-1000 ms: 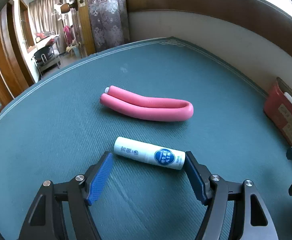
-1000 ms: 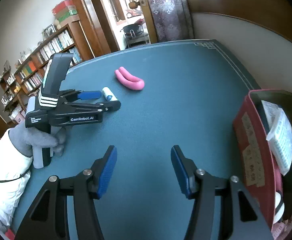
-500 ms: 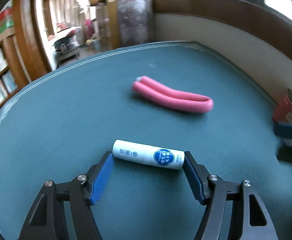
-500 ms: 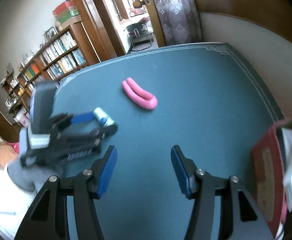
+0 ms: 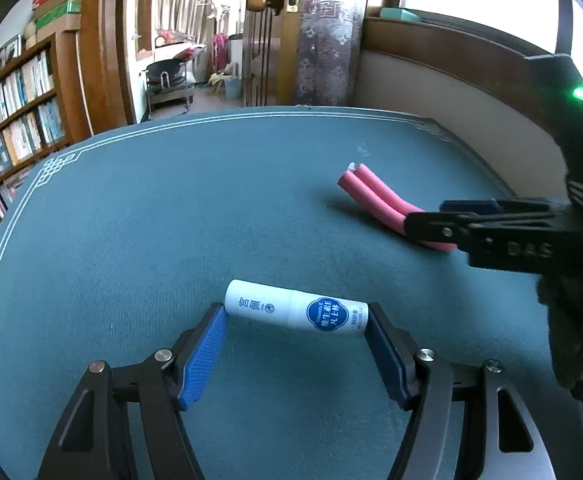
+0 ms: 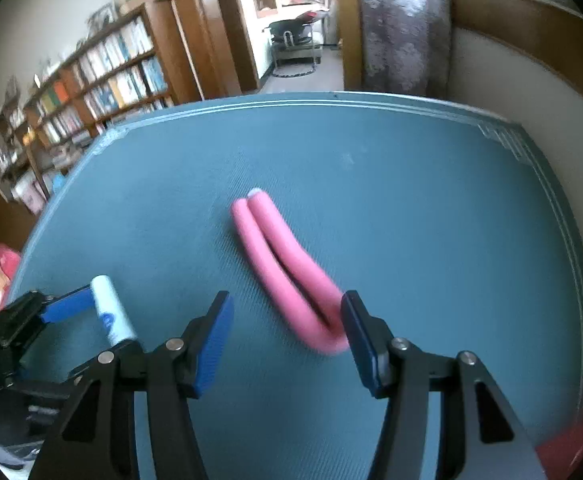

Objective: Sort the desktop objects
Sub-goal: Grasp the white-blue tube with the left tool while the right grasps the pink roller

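Note:
A white tube with a blue label lies crosswise between the tips of my left gripper, whose blue pads touch both its ends. The tube and left gripper also show in the right wrist view. A folded pink foam stick lies on the green table mat. My right gripper is open, with the stick's bent end between its fingers, close to the right pad. In the left wrist view the right gripper covers the stick's bent end.
The green mat has a white border line and ends at a wall on the right. A bookshelf and an open doorway stand beyond the far edge. A red edge shows at the bottom right.
My right gripper moved forward and left from the red box to the pink stick, which now sits between its open fingers. My left gripper stayed at the white tube, closing slightly on its ends.

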`<action>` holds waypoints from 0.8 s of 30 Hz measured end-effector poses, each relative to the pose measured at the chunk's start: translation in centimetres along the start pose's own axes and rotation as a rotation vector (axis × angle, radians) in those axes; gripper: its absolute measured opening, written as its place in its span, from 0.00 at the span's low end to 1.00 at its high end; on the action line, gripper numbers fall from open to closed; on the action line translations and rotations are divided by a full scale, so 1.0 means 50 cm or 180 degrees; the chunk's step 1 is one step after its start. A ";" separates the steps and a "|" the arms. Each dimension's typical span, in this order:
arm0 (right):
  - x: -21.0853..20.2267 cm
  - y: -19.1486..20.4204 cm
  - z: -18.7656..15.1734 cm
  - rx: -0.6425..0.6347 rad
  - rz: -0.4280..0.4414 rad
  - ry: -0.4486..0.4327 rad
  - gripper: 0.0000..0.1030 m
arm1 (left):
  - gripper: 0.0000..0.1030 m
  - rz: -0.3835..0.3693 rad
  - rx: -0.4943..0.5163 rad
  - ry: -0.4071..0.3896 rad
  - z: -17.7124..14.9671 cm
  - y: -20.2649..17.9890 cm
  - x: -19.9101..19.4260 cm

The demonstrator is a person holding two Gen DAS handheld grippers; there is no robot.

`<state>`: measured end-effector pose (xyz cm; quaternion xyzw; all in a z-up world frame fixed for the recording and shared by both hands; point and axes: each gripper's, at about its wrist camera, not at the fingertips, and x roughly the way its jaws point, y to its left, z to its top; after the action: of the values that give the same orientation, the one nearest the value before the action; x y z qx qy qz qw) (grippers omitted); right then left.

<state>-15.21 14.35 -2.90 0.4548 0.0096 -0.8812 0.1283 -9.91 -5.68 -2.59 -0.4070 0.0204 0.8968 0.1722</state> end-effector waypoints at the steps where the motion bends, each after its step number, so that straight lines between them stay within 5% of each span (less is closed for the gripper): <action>1: 0.008 0.000 0.005 -0.0036 -0.0013 0.0022 0.58 | 0.69 -0.0004 -0.0009 0.0008 -0.002 0.003 0.000; 4: 0.030 -0.008 0.011 -0.0060 -0.0020 0.0098 0.55 | 0.69 0.0000 -0.0014 0.0035 -0.005 0.002 0.005; 9: 0.030 -0.008 -0.016 -0.0171 -0.0175 0.0082 0.23 | 0.69 0.0031 -0.0015 0.0034 -0.009 0.001 0.003; 16: -0.015 -0.014 -0.063 0.0051 0.0022 0.0093 0.20 | 0.69 0.0142 0.0034 -0.0059 -0.007 -0.022 -0.013; 24: -0.161 -0.022 -0.122 0.0183 0.0176 -0.0245 0.18 | 0.69 0.0208 0.0117 -0.0230 -0.020 -0.065 -0.074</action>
<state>-6.13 18.01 -0.12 0.4241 -0.0332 -0.8941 0.1398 -5.88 -3.86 -0.17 -0.3702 0.0439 0.9156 0.1509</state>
